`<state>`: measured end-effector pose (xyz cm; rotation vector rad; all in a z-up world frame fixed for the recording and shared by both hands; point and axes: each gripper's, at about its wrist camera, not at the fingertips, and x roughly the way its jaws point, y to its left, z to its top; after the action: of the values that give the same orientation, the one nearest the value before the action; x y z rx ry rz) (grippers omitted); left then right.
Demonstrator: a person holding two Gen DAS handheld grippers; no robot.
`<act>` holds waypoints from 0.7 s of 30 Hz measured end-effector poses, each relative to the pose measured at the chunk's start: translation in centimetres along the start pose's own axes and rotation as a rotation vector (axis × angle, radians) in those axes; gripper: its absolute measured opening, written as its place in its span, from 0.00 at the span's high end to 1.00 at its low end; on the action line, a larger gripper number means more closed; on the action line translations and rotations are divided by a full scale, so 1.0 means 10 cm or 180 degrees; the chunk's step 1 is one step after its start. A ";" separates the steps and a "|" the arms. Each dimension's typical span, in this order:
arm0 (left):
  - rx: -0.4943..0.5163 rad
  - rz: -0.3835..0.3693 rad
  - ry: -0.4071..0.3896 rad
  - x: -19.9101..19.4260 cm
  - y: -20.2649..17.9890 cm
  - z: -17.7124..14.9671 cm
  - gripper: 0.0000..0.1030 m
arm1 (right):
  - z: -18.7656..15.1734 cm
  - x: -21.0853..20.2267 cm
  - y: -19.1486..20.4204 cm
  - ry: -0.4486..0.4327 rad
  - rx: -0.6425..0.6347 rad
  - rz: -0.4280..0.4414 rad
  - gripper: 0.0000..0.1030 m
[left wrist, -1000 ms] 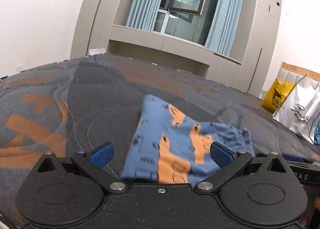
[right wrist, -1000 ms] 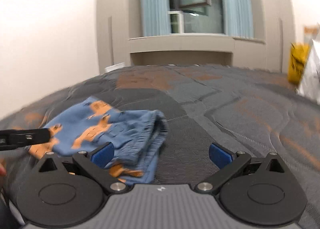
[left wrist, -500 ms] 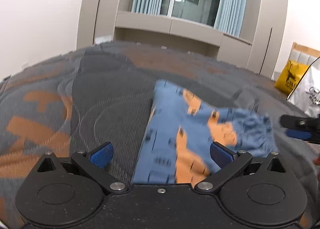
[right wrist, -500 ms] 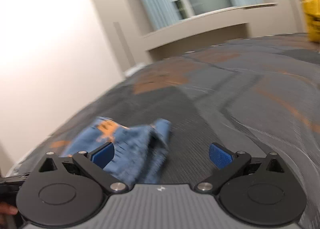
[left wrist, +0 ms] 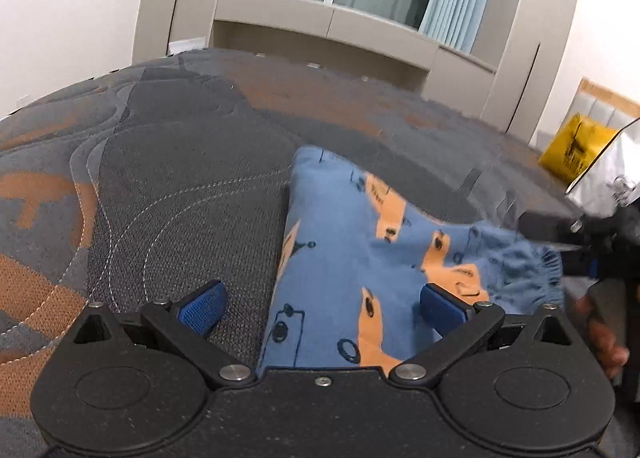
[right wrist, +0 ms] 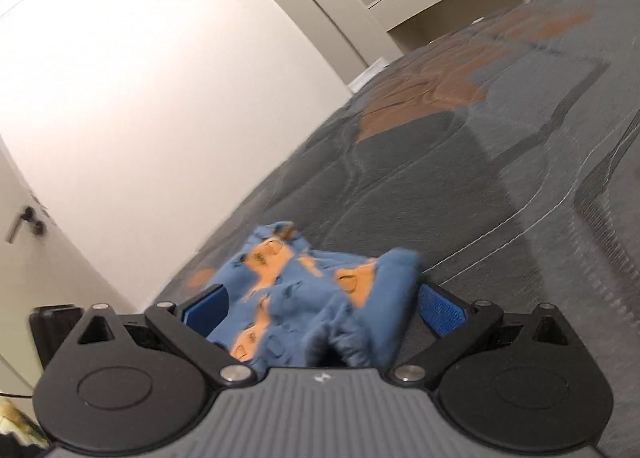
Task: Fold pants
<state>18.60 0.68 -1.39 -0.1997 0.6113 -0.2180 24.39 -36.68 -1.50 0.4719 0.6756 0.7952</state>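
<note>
Only my left wrist view shows the yellow bag point(left wrist: 572, 154). Both my left gripper point(left wrist: 320, 304) and right gripper point(right wrist: 324, 304) gape wide around the folded blue orange-printed cotton pants point(left wrist: 360, 258) on the grey quilted bed point(left wrist: 180, 178), gathered waistband point(right wrist: 344, 342) nearest the right gripper.

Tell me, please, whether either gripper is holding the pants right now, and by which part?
Nothing is held: both the left gripper and right gripper are open, with the pants lying on the bed between their fingers.
</note>
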 end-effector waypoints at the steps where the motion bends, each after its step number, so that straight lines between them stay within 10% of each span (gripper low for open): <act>1: -0.0010 -0.0008 0.0016 0.01 0.01 -0.01 0.00 | -0.01 0.00 0.02 0.0009 -0.0034 -0.0033 0.00; 21: 0.0032 0.0025 -0.0029 -0.01 -0.03 -0.08 0.00 | -0.08 0.00 0.12 0.0034 -0.0125 -0.0181 0.13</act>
<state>18.05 0.35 -1.89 -0.1884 0.6019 -0.2125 23.25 -35.84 -1.37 0.4113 0.6792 0.7564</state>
